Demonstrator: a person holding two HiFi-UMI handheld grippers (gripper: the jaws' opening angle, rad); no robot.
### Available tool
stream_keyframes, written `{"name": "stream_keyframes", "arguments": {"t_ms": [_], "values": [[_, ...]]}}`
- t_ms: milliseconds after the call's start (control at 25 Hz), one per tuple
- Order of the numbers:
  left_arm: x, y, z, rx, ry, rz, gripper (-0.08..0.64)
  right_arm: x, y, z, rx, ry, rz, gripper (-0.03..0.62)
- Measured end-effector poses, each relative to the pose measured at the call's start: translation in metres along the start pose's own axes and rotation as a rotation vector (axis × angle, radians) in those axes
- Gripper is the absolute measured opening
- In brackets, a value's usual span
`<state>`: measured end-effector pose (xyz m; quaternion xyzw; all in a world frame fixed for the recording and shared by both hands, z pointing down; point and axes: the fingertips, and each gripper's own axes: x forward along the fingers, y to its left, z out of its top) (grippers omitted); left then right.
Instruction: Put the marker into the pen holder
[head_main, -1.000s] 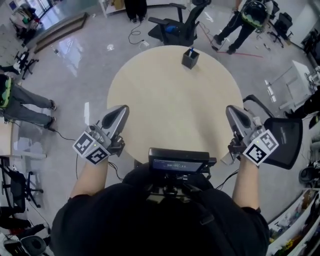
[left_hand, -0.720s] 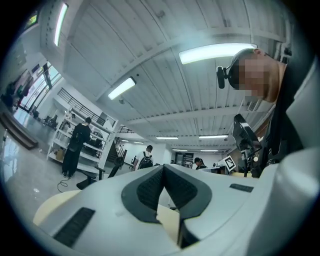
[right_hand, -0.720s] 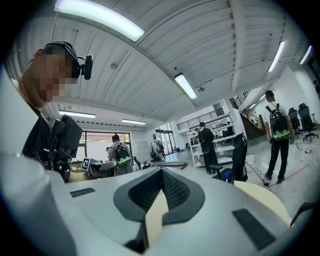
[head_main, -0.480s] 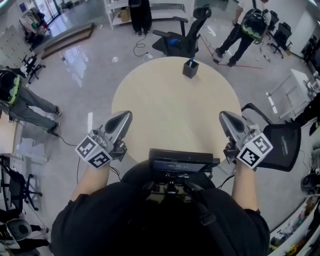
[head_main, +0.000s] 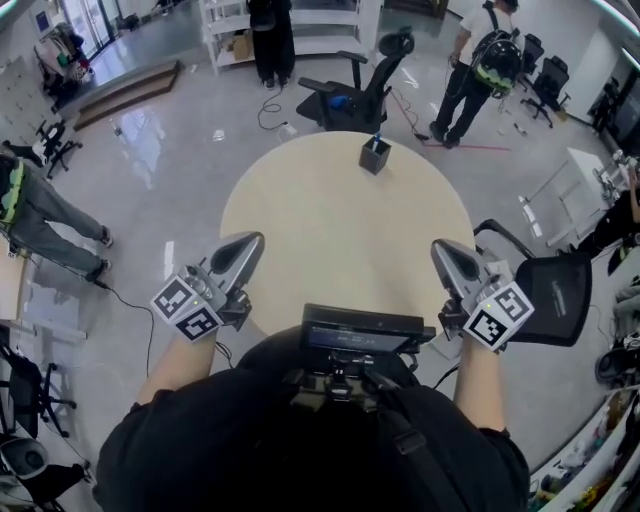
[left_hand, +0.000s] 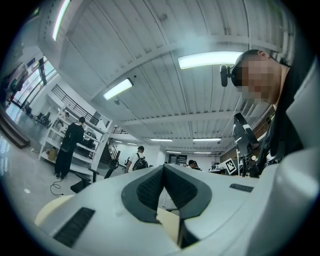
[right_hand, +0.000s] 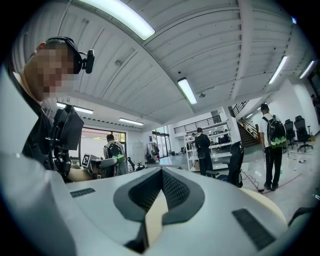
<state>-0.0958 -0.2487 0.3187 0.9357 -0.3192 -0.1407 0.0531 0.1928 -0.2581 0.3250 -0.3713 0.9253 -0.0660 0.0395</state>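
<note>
Far across the round beige tabletop (head_main: 340, 230), a small black square pen holder (head_main: 374, 157) is standing upright by the far edge, a thin blue-tipped marker (head_main: 378, 138) apparently poking out; left tongs (head_main: 252, 240) and right tongs (head_main: 441, 248) are hovering closed and empty at the near edge.

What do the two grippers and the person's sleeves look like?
The left gripper and right gripper have smooth silver-grey tapering shells with dark ribbed pads. Each carries a white cube with black square markers. The person wears a black short-sleeved top.
</note>
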Motion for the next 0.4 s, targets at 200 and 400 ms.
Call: {"name": "stream_keyframes", "arguments": {"t_ms": [200, 400], "values": [[0.014, -0.001, -0.005, -0.015, -0.001, -0.01, 0.002, -0.007, -0.011, 0.001, 0.0, 0.008, -0.014, 0.005], [0.004, 0.006, -0.006, -0.03, -0.001, -0.011, 0.002, -0.005, -0.002, -0.005, -0.004, 0.007, -0.022, 0.005]]}}
